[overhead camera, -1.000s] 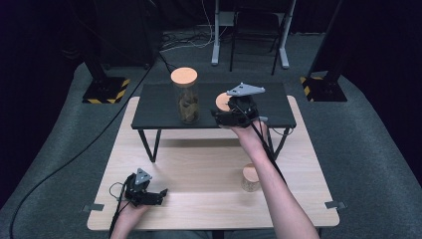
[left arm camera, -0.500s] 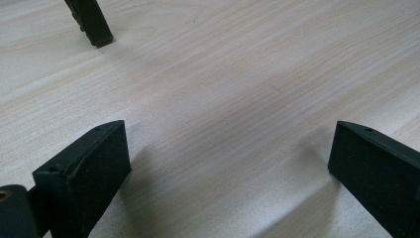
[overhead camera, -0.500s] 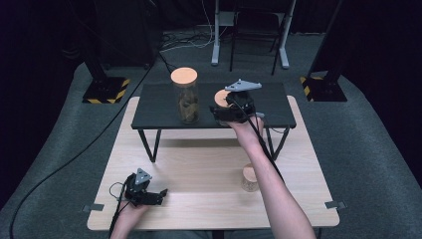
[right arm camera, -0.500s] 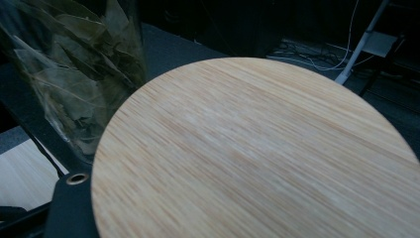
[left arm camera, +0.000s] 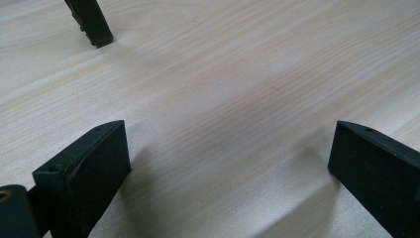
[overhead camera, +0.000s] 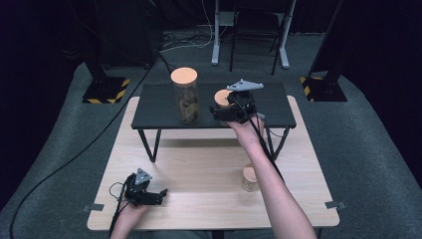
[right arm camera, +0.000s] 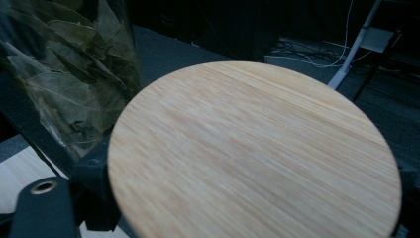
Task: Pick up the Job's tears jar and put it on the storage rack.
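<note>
The right claw sits up at the black low stand, and its jaws have just been opening with the small glass jar with a round pale wooden lid between them. That reads as a release: the jar stands on the stand's dark top, just at 3 o'clock of the tall glass jar of dried leaves with its own wooden lid, near it but apart. The lid overhangs and hides the pads, so whether they are fully clear of the glass is hard to say. Best play now, I'd judge: spread wider until both pads are off, then draw straight back toward 6 o'clock, level, so no jaw hooks under that lid or drags the jar along. No drift to 9 o'clock, where the leaf jar waits to be knocked. Down at 7 o'clock on the light wooden tabletop, the left claw rests released, gripping nothing.
</note>
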